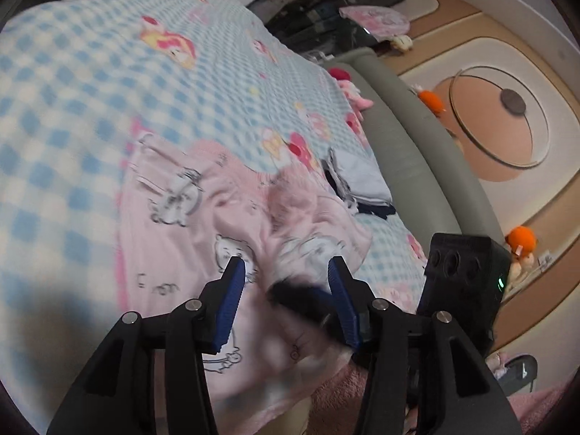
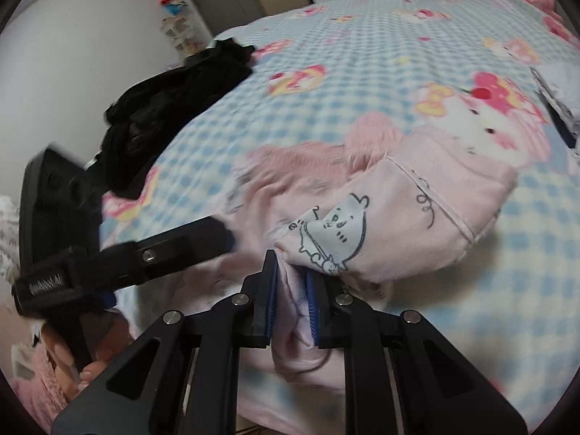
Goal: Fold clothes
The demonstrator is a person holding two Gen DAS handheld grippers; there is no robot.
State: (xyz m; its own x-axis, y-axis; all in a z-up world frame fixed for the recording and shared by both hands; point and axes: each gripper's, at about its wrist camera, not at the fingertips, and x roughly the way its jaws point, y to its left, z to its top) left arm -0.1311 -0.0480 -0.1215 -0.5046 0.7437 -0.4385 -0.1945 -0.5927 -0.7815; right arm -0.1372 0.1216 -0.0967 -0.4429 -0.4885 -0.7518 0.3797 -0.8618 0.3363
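- Right gripper is squeezed tight on a fold of our pink top, so our right hand is the one on the cloth.
- Our left gripper hangs partly open over the pink top, pinching nothing.
- From the right gripper, the pink top stretches away and to the right.
- It lies crumpled on the bed, soft pink with little animal drawings, well apart from the black clothes.

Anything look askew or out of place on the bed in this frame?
Only the black clothes, dumped in a crumpled heap at the bed's edge rather than folded. The pink garment is bunched mid-fold, pinched in the right gripper, while the left gripper stands open over it. Otherwise nothing stands out.
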